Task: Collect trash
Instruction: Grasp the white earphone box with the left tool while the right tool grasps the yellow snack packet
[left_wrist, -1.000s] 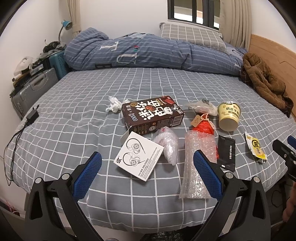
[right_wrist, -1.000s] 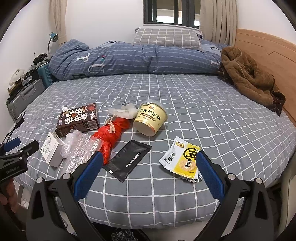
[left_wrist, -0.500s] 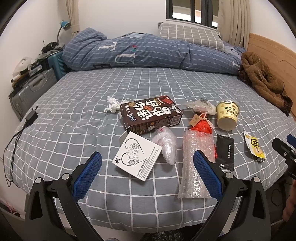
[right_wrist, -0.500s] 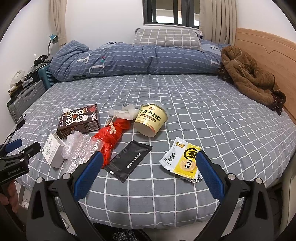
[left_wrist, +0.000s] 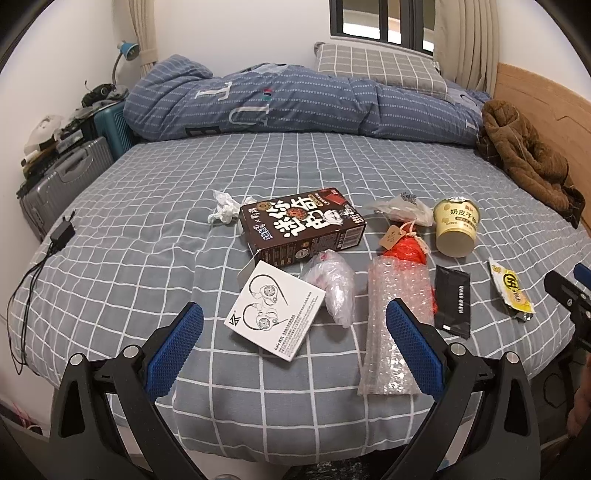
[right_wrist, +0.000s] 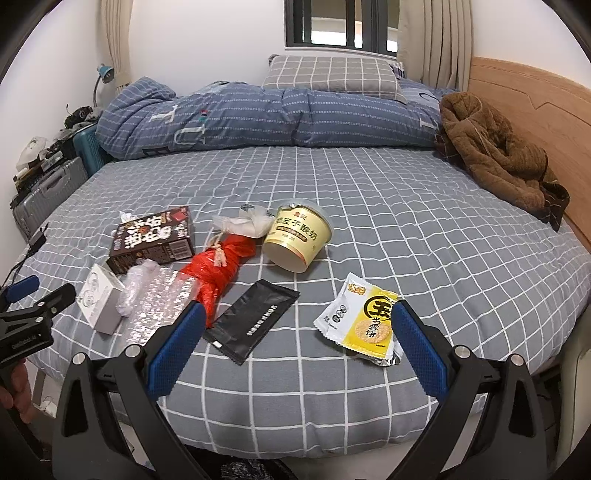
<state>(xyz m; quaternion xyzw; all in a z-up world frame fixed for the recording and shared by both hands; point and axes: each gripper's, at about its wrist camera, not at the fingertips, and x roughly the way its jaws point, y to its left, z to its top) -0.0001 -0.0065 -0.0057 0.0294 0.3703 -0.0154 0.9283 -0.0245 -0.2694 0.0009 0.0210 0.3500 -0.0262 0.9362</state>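
Observation:
Trash lies on the grey checked bed. In the left wrist view: a crumpled tissue (left_wrist: 223, 206), a brown snack box (left_wrist: 301, 227), a white earphone box (left_wrist: 275, 310), a clear plastic bag (left_wrist: 332, 282), a bubble wrap sleeve (left_wrist: 397, 325), a red bag (left_wrist: 406, 249), a black sachet (left_wrist: 452, 301), a yellow cup (left_wrist: 456, 227) and a yellow wrapper (left_wrist: 511, 291). My left gripper (left_wrist: 293, 338) is open and empty above the bed's front edge. My right gripper (right_wrist: 295, 334) is open and empty, with the black sachet (right_wrist: 253, 321) and yellow wrapper (right_wrist: 364, 319) just ahead.
A folded blue duvet (left_wrist: 295, 105) and a pillow (left_wrist: 376, 68) lie at the back. A brown coat (left_wrist: 524, 155) is at the right by the wooden headboard (right_wrist: 535, 110). Suitcases (left_wrist: 62, 181) stand left. A charger with cable (left_wrist: 61, 234) lies on the left edge.
The left gripper has drifted slightly back and right. The right gripper has barely moved. Both stay open and empty.

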